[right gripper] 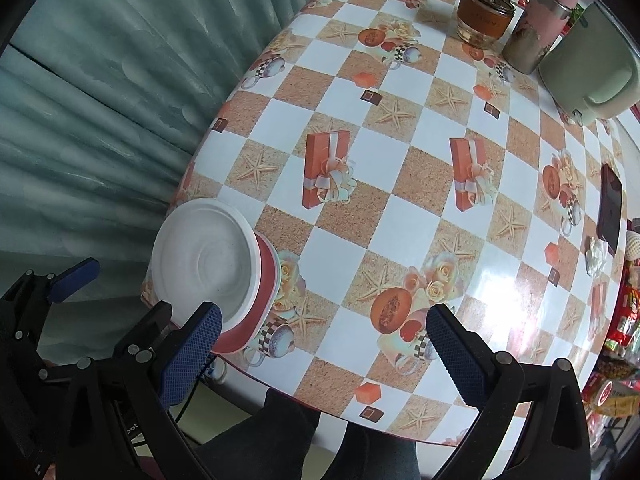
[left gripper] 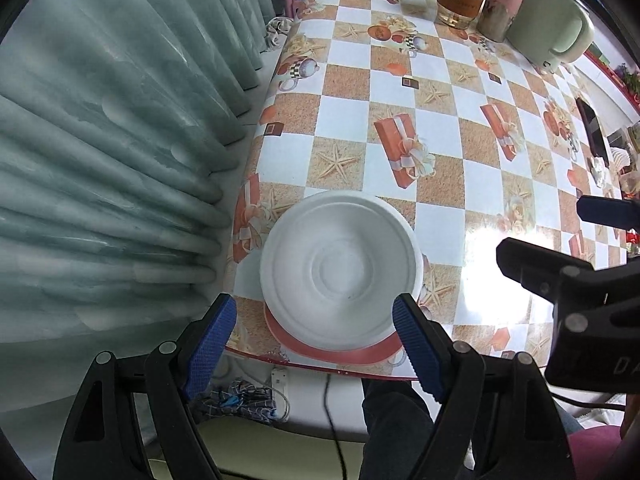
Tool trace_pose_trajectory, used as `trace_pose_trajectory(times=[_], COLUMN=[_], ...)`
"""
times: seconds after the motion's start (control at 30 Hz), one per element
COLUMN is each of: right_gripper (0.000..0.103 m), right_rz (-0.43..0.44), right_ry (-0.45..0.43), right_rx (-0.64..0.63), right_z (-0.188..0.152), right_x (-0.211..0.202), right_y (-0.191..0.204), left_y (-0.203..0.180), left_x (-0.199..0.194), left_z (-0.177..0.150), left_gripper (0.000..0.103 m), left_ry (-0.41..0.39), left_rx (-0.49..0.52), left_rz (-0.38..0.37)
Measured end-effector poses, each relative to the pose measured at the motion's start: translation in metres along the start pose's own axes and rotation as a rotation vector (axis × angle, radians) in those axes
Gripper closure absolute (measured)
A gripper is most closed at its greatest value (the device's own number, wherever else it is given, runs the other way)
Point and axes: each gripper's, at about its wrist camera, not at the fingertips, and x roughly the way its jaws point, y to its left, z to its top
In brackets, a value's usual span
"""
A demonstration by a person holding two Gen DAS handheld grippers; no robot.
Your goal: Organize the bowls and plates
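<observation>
A white bowl [left gripper: 340,268] sits on a red plate [left gripper: 340,354] at the near left corner of the checked table. The same stack shows in the right wrist view, the bowl [right gripper: 204,264] on the plate [right gripper: 266,280]. My left gripper [left gripper: 316,344] is open and empty, hovering just short of the stack with its blue fingers on either side. My right gripper [right gripper: 320,354] is open and empty over the table's near edge, to the right of the stack. Its black body also shows at the right of the left wrist view [left gripper: 560,280].
A grey-green curtain [left gripper: 100,140] hangs along the table's left side. At the far end stand a glass jar [right gripper: 482,16], a pink flask [right gripper: 536,24] and a green kettle [right gripper: 588,68]. A dark phone [right gripper: 610,204] lies at the right edge. Cables lie on the floor below [left gripper: 248,398].
</observation>
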Motion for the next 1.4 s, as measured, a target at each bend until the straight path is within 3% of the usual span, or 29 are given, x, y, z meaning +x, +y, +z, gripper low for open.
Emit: trace_pose_trajectory(times=[1.4], right_gripper=[0.000], right_rz=[0.006], right_ry=[0.014], right_rx=[0.030], right_z=[-0.002], right_x=[0.003], right_y=[-0.009], left_y=[-0.015], left_x=[0.001], left_z=[0.010], left_gripper=[0.020], left_ry=[0.007], left_rx=[0.056], left_rz=[0.007])
